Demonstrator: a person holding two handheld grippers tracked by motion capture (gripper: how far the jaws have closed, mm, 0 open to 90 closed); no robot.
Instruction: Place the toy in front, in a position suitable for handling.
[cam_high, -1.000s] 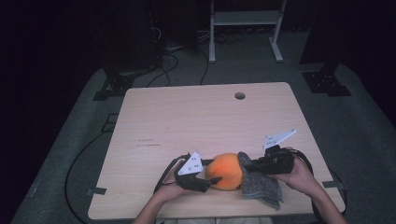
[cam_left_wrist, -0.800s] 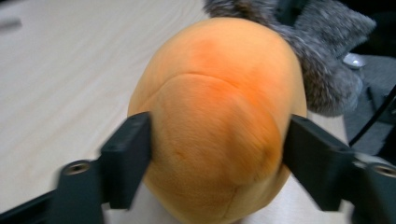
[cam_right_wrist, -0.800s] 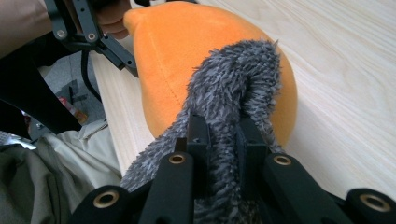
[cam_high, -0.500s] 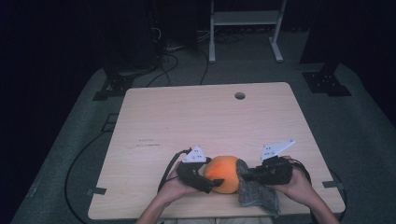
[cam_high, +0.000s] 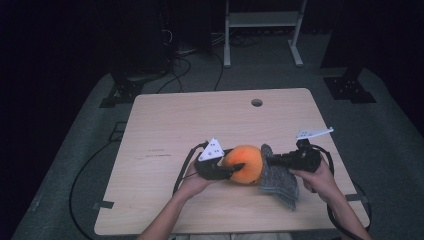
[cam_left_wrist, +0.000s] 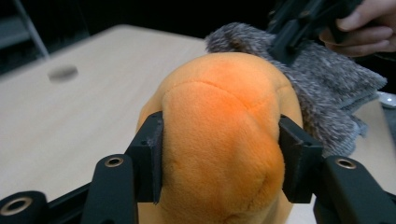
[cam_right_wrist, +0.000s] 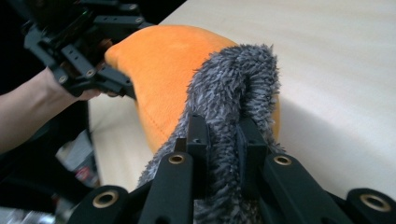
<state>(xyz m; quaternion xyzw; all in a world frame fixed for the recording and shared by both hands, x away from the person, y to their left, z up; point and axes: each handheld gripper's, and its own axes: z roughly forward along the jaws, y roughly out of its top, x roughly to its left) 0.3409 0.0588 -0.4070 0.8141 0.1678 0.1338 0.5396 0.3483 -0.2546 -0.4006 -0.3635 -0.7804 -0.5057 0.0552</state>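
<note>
A round orange plush toy (cam_high: 245, 162) is held above the table's front middle. My left gripper (cam_high: 239, 167) comes at it from the left; its jaws have just been closing, and both pads press into the plush (cam_left_wrist: 219, 140), denting its sides. A grey fuzzy cloth (cam_high: 280, 182) drapes against the toy's right side and hangs toward the table. My right gripper (cam_right_wrist: 223, 140) is shut on a fold of that cloth (cam_right_wrist: 233, 93), with the orange toy (cam_right_wrist: 163, 70) and the left gripper (cam_right_wrist: 112, 79) beyond it.
The pale wooden table (cam_high: 200, 115) has a small round hole (cam_high: 257, 102) near its far edge. A cable (cam_high: 182, 170) loops from the left gripper. On the dark floor behind are cables, black stands and a white rack (cam_high: 260, 30).
The plush, the cloth and both grippers have shifted away from the table's front edge. The left gripper now sits a little higher on the toy.
</note>
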